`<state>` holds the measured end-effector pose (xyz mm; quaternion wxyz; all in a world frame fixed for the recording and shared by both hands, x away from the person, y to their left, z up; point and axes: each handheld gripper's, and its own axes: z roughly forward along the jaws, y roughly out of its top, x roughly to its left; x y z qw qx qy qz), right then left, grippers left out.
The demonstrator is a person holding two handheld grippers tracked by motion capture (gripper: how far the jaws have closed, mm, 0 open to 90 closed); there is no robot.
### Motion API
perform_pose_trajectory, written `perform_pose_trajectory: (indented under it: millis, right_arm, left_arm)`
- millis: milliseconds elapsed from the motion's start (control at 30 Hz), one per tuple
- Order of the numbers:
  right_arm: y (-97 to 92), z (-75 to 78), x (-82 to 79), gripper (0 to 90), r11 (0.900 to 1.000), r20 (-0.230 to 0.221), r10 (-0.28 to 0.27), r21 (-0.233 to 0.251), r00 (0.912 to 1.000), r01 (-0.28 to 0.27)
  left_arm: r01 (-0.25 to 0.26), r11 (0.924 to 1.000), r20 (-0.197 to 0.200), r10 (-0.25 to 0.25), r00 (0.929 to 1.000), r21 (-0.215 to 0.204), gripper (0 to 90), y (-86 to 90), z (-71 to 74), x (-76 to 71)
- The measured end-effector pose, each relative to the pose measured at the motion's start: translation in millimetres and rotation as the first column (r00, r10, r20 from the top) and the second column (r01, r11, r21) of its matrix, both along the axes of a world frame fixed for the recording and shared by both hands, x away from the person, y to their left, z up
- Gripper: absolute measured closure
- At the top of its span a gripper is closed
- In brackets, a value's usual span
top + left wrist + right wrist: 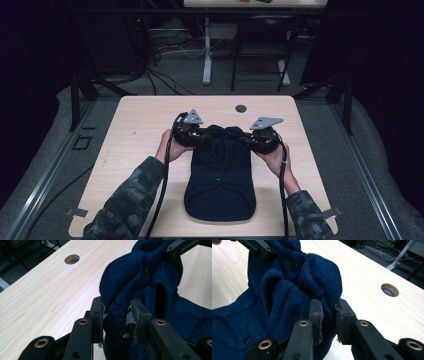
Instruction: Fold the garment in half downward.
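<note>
At the middle of the pale wooden table [140, 125] we find the dark blue knitted garment [220, 180], near end flat, far end bunched and raised. Left gripper [117, 315] and right gripper [329, 315] each pinch a fold of knit, jaws nearly closed. We judge the fold begun; carrying the far edge over and releasing remain.

Two camouflage-sleeved forearms reaching forward, left gripper [200, 136] and right gripper [246, 138] facing each other, jaws clamped closed
</note>
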<state>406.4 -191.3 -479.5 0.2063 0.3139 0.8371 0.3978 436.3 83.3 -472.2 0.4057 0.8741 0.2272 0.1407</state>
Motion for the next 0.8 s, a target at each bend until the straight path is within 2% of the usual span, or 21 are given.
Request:
perform_pose_trajectory:
  millis: [100,233,300,400,500,567,667,733,800]
  right_arm:
    - [3.1,0.2,-5.0,77.7,0.9999,0.041,0.001,-0.012,0.9991,0.000]
    - [3.8,0.2,-9.0,78.0,1.0000,0.073,0.008,-0.005,0.9973,-0.008]
    - [3.9,-2.7,-12.1,78.0,0.9998,0.093,0.014,0.011,0.9956,-0.016]
    - [3.1,-5.5,-14.6,77.8,0.9995,0.096,0.029,0.010,0.9949,-0.031]
    - [2.0,-6.2,-14.4,73.8,0.9990,0.064,0.038,0.021,0.9972,-0.039]
    - [0.3,-6.1,-12.1,66.3,0.9982,0.011,0.048,0.036,0.9988,-0.048]
    - [-0.9,-7.8,-9.3,56.9,0.9967,-0.052,0.059,0.059,0.9969,-0.056]
    - [-0.4,-9.0,-8.5,56.7,0.9972,-0.074,0.061,0.048,0.9953,-0.058]
    - [0.1,-10.2,-8.8,62.7,0.9982,-0.079,0.055,0.029,0.9954,-0.053]
  left_arm:
    - [0.006,1.0000,0.000,-0.006,1.0000,-0.008,67.4,2.5,1.1,-2.3]
    - [0.028,0.9993,-0.037,-0.029,0.9989,-0.026,66.7,5.6,-1.1,-5.7]
    - [0.035,0.9992,-0.027,-0.035,0.9990,-0.019,66.7,6.9,-3.7,-10.0]
    - [0.028,0.9995,-0.006,-0.028,0.9996,-0.016,67.5,7.5,-4.6,-13.3]
    - [0.025,0.9993,0.017,-0.025,0.9996,-0.028,68.8,7.2,-2.7,-13.3]
    - [0.017,0.9991,0.015,-0.017,0.9997,-0.038,69.2,6.5,-2.1,-13.0]
    - [0.036,0.9983,0.025,-0.034,0.9991,-0.046,69.5,4.9,-2.9,-14.6]
    - [0.051,0.9975,0.042,-0.049,0.9979,-0.049,69.6,4.0,-3.3,-16.2]
    - [0.063,0.9970,0.041,-0.061,0.9973,-0.045,69.6,3.6,-3.9,-16.7]
